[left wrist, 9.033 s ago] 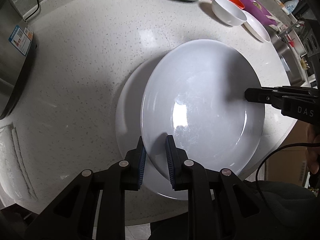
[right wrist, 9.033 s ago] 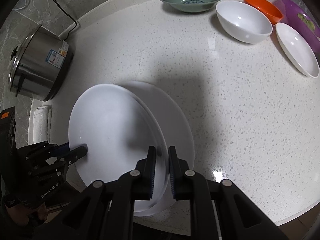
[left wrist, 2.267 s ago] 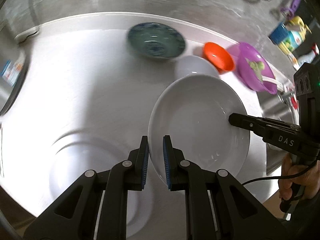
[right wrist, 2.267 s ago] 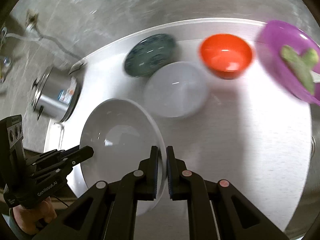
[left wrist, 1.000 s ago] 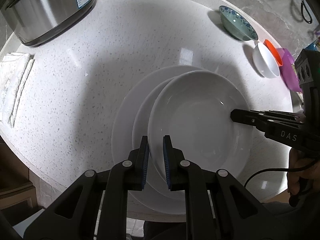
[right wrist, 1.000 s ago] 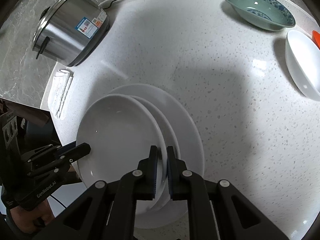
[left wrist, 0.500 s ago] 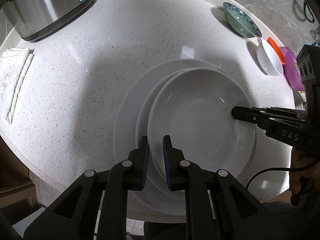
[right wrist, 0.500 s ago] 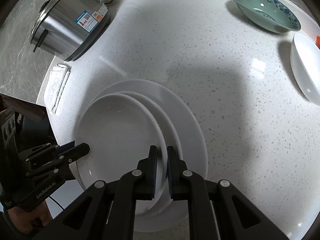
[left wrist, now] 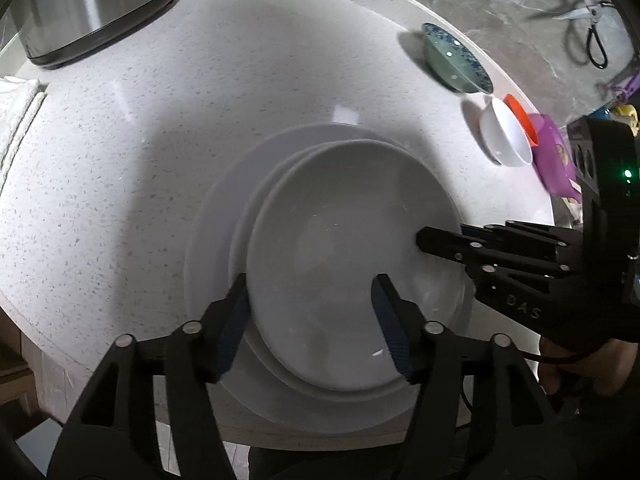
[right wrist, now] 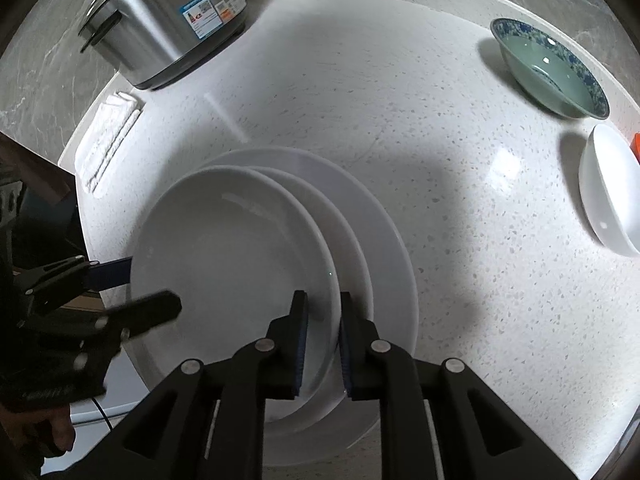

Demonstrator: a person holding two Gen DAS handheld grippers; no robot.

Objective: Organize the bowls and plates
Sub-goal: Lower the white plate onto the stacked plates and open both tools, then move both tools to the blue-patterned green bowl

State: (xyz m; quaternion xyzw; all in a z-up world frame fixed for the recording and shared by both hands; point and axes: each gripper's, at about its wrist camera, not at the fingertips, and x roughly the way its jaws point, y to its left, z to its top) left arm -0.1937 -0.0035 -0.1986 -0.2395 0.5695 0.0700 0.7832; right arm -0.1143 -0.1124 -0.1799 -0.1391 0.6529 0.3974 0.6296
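A white plate [left wrist: 344, 240] [right wrist: 228, 248] lies on top of a middle plate [right wrist: 344, 232] and a large bottom plate [left wrist: 212, 240] [right wrist: 392, 248] near the counter's front edge. My left gripper [left wrist: 310, 300] [right wrist: 154, 286] is opening. Its jaws stand wide apart astride the top plate's near rim, and the pads are off it. My right gripper [right wrist: 323, 320] [left wrist: 424, 240] is at the plate's opposite rim. Its jaws are opening a little, with the rim between them and a small gap on each side.
A steel rice cooker [left wrist: 92, 0] [right wrist: 168, 20] and a folded white cloth [right wrist: 108, 140] are at the far left. A green-blue bowl [right wrist: 552, 76], a white bowl [right wrist: 612, 196], an orange bowl [left wrist: 520, 120] and a purple bowl [left wrist: 554, 160] line the far right. A hand [left wrist: 580, 364] grips the right tool.
My left jaws have sprung wide open and let go of the top plate. My right jaws have parted slightly on the rim. The plate now rests on the stack.
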